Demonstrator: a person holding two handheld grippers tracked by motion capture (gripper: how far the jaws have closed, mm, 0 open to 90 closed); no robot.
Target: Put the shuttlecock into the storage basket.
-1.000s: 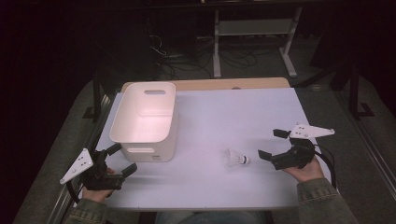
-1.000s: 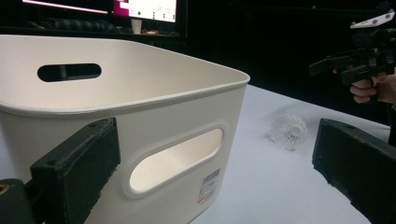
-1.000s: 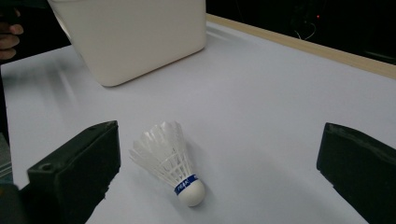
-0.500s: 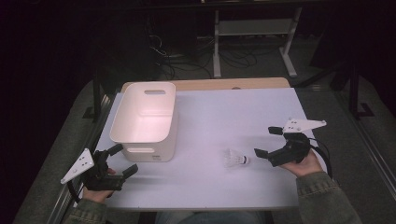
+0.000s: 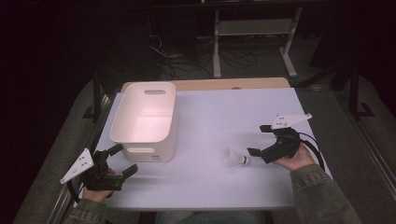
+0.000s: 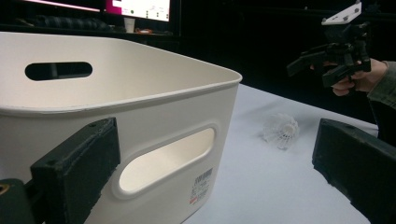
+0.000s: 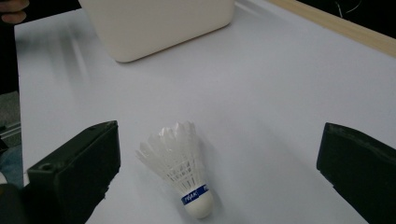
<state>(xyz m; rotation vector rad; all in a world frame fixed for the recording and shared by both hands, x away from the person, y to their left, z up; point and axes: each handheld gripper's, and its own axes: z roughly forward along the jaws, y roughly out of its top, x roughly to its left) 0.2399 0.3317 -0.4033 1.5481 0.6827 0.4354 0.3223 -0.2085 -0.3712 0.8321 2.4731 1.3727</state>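
Table [image 5: 210,112]: we see a white top with a wooden strip along its far edge.
Basket [image 5: 144,119]: a white plastic basket stands upright on the left part of the table; we see a handle slot in its near wall and another in its far wall, and a small label low on the near wall.
Shuttlecock [image 5: 235,158]: we see it lying on its side on the table, to the right of the basket and apart from it. Its white feathers point toward the basket and its cork toward the right tongs. There is a blue band above the cork.
Left tongs [image 5: 122,161]: we see them at the near left corner of the table, just in front of the basket. The jaws are wide apart and hold nothing.
Right tongs [image 5: 259,140]: we see them raised a little above the table, just to the right of the shuttlecock, not touching it. The jaws are wide apart and empty; in the right gripper view the shuttlecock lies between them, nearer to the left jaw.
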